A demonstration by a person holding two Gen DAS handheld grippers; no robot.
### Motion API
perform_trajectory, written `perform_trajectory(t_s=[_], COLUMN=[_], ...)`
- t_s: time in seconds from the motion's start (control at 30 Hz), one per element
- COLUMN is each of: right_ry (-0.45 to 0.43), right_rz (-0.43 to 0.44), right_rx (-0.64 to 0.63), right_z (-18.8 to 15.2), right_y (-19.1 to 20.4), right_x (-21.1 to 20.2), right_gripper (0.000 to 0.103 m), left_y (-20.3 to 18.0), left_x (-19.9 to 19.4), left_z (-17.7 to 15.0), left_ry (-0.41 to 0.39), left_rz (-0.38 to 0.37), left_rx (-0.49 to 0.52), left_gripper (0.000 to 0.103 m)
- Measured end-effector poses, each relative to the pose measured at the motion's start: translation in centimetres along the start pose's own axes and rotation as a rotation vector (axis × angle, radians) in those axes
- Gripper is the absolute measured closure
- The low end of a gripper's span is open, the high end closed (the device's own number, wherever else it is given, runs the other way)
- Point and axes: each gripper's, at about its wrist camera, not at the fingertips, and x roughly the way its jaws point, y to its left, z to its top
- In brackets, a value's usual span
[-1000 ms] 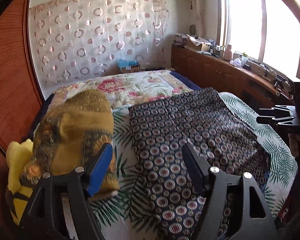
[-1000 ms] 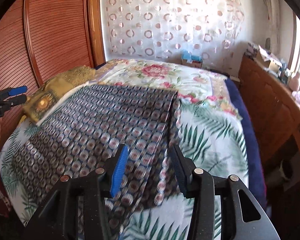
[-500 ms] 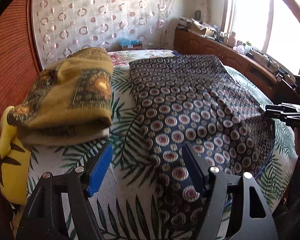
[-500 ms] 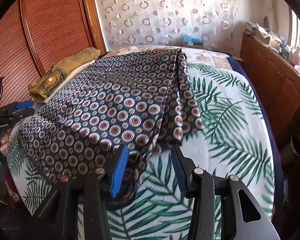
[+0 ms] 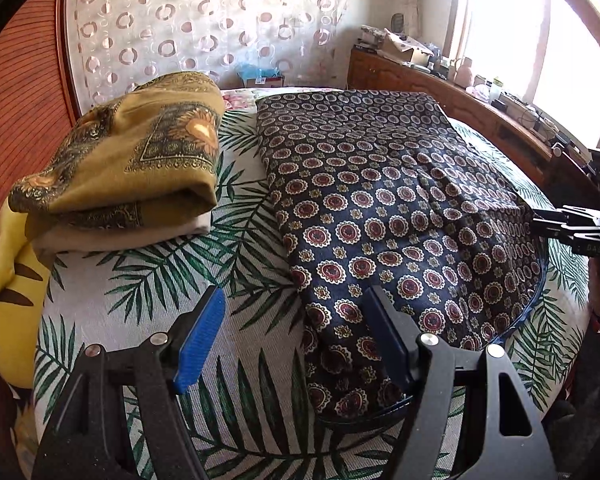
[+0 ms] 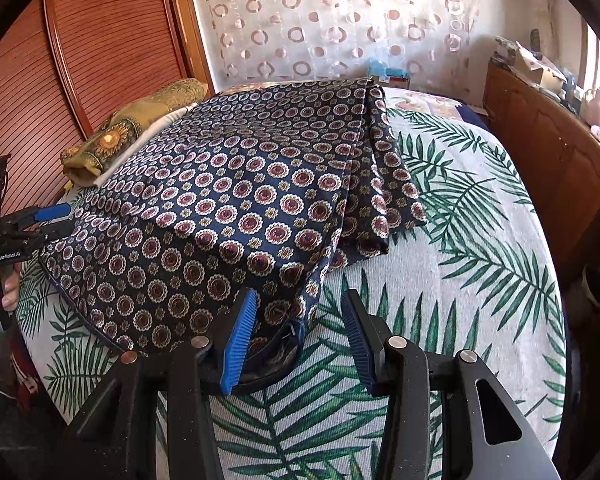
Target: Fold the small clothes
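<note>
As both claws stand open and hold nothing, the step in hand looks like the taking of the two near corners of the navy patterned cloth [image 5: 380,208]. The left gripper [image 5: 296,332] has its jaws wide apart; the near left edge of the cloth lies between them, with the right finger over the fabric and the blue left pad [image 5: 202,340] over the bare palm-leaf bedspread [image 5: 148,280], and no pad presses on anything. The right gripper [image 6: 300,328] is open less wide, and the near right corner of the cloth, where the hem bunches, lies just beside its blue left pad [image 6: 240,340]. The cloth itself is spread on the bed, already doubled along its right side. To do it well, I think each claw should go low enough that one finger slides under the hem, then close on all layers together, not on the bedspread. Both corners should rise at the same time, so the fold stays straight. The folded mustard garment [image 5: 132,168] lies to the left, apart from the cloth, and should not be disturbed.
</note>
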Motion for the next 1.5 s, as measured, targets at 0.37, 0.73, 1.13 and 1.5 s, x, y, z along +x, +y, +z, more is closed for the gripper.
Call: perform_trajectory(t_s=[0.37, 0.73, 1.13, 1.5], right_ry=[0.012, 0.01, -0.194, -0.307], right_rz=[-0.01, 0.058, 0.121, 0.089], right_rx=[-0.05, -0.037, 0.038, 0.041], right_z=[-1.2, -1.3, 0.5, 7.5], right_y=[0.8, 1.4, -0.6, -3.5], right_x=[0.0, 0.1, -4.9, -6.1], right_gripper=[0.062, 0.098, 0.102, 0.102], left_y=[-0.1, -0.4, -1.7, -0.9], left_x=[0.0, -0.3, -5.0, -4.5], left_z=[-0.6, -1.0, 2.7, 11.1], left_ry=[0.015, 0.031, -0.124, -0.221], left_rz=[-0.019, -0.076, -0.168, -0.186], left_rx=[-0.009, -0.011, -0.029, -0.054], left_gripper=[0.03, 0.068, 0.1, 0.1])
